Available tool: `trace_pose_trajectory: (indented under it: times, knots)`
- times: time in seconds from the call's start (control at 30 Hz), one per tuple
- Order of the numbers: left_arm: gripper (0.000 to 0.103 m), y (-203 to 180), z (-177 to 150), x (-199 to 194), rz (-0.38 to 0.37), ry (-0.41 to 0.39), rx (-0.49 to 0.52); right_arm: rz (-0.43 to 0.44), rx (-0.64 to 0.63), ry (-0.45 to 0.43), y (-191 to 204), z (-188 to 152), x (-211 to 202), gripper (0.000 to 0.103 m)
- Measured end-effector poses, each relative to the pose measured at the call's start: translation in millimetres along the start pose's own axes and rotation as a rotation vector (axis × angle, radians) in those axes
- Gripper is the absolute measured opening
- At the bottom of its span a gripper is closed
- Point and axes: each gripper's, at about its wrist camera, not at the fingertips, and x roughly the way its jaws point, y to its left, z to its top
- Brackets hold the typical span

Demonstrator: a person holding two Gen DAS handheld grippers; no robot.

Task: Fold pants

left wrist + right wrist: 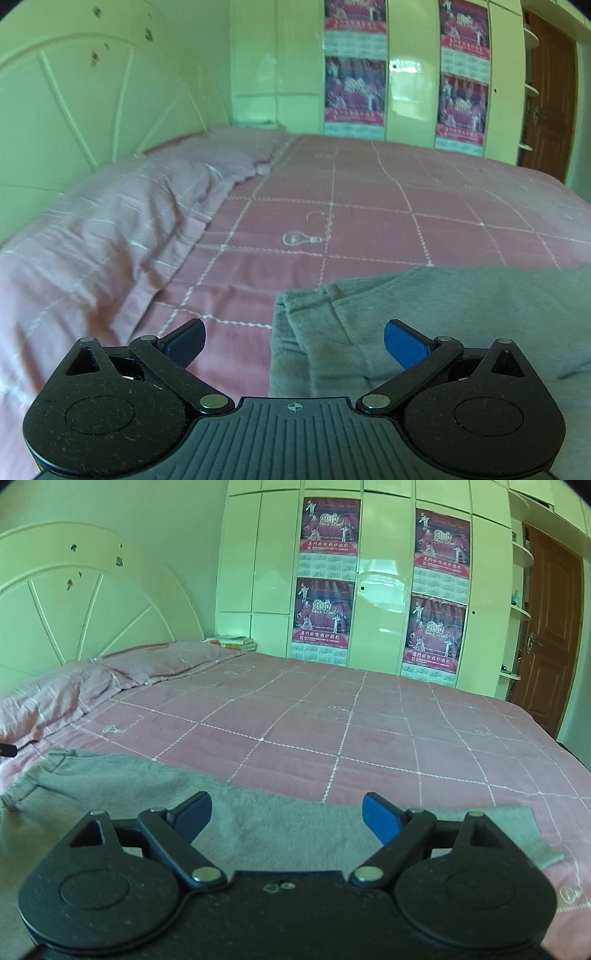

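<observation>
grey pants [122,775] are laid across the near edge of a pink checked bedspread [332,716], stretched sideways beneath both grippers. in the left wrist view, what appears to be the waistband end [295,299] is seen with layers already stacked, which suggests that the legs are laid one on the other; this is a judgement only. in the right wrist view, the cloth runs from a bunched end at the left to a flat corner [532,834] at the right.

the left gripper [294,341] is held with its jaws spread wide, and nothing is gripped between them. the right gripper [286,814] is likewise spread wide and empty. both are poised just above the cloth; contact cannot be confirmed.

the step in hand is judged to be the approach before a crosswise fold. for the next move, 2 edges of the cloth would need to be pinched through all layers, then lifted together and carried over evenly, so that no layer is dragged or bunched.

pillows [122,221] are seen near the headboard, well apart from the pants.
</observation>
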Motion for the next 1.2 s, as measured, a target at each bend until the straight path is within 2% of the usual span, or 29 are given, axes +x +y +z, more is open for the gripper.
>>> trace_pose_trajectory:
  times: [0.03,0.07,0.13,0.23,0.4,0.43,0.47,0.53,0.67,0.77,0.87,0.93,0.97,1.0,1.03,1.07,1.13,1.2]
  knots:
    - [0.076,6.1,2.1,16.8,-0.026,0.022,0.0,0.007,-0.001,0.008,-0.5,1.7,10.3,0.082]
    - [0.068,9.8,2.7,31.3,-0.052,0.051,0.0,0.01,-0.009,0.015,0.1,2.8,20.9,0.082]
    - [0.066,14.7,3.7,59.0,-0.073,0.088,0.014,0.022,-0.031,0.033,2.7,4.4,42.3,0.08]
    - [0.066,17.8,4.4,92.9,-0.143,0.111,0.026,0.043,-0.052,0.055,6.7,4.2,70.3,0.079]
    - [0.066,19.9,4.6,125.1,-0.231,0.118,0.014,0.109,-0.071,0.099,6.2,2.0,107.8,0.078]
    - [0.061,18.7,4.4,127.5,-0.249,0.12,0.01,0.126,-0.079,0.11,4.8,2.8,116.9,0.078]
    - [0.036,17.0,4.5,128.1,-0.295,0.118,0.008,0.14,-0.086,0.122,3.6,3.1,124.0,0.077]
    - [0.027,13.6,5.7,126.4,-0.315,0.106,0.026,0.151,-0.114,0.154,0.6,4.1,141.3,0.073]
    - [0.024,18.0,2.8,127.8,-0.335,0.11,0.002,0.177,-0.173,0.215,-3.2,4.6,171.5,0.063]
    - [0.026,24.1,1.1,130.3,-0.351,0.121,-0.012,0.23,-0.208,0.251,-3.2,5.9,189.6,0.055]
    - [0.031,26.3,0.9,134.2,-0.361,0.132,-0.014,0.279,-0.261,0.264,6.0,8.2,200.9,0.053]
    - [0.035,24.7,0.7,136.3,-0.359,0.13,-0.012,0.289,-0.302,0.321,14.0,5.8,215.9,0.053]
    - [0.037,23.4,0.5,137.3,-0.353,0.128,-0.013,0.293,-0.308,0.34,17.1,4.4,220.7,0.048]
    - [0.037,21.0,0.4,138.0,-0.347,0.128,-0.001,0.32,-0.295,0.343,17.4,4.3,221.4,0.035]
    - [0.035,18.3,0.7,137.6,-0.342,0.124,0.017,0.316,-0.297,0.348,19.4,4.6,221.2,0.011]
    - [0.025,17.4,1.4,137.9,-0.355,0.128,0.019,0.303,-0.314,0.349,23.4,5.7,219.4,0.001]
    - [0.018,17.5,4.0,136.1,-0.362,0.119,0.021,0.279,-0.31,0.336,24.8,10.3,212.4,0.0]
    - [0.016,14.3,6.3,123.6,-0.349,0.059,0.065,0.274,-0.29,0.293,20.0,17.0,196.9,0.0]
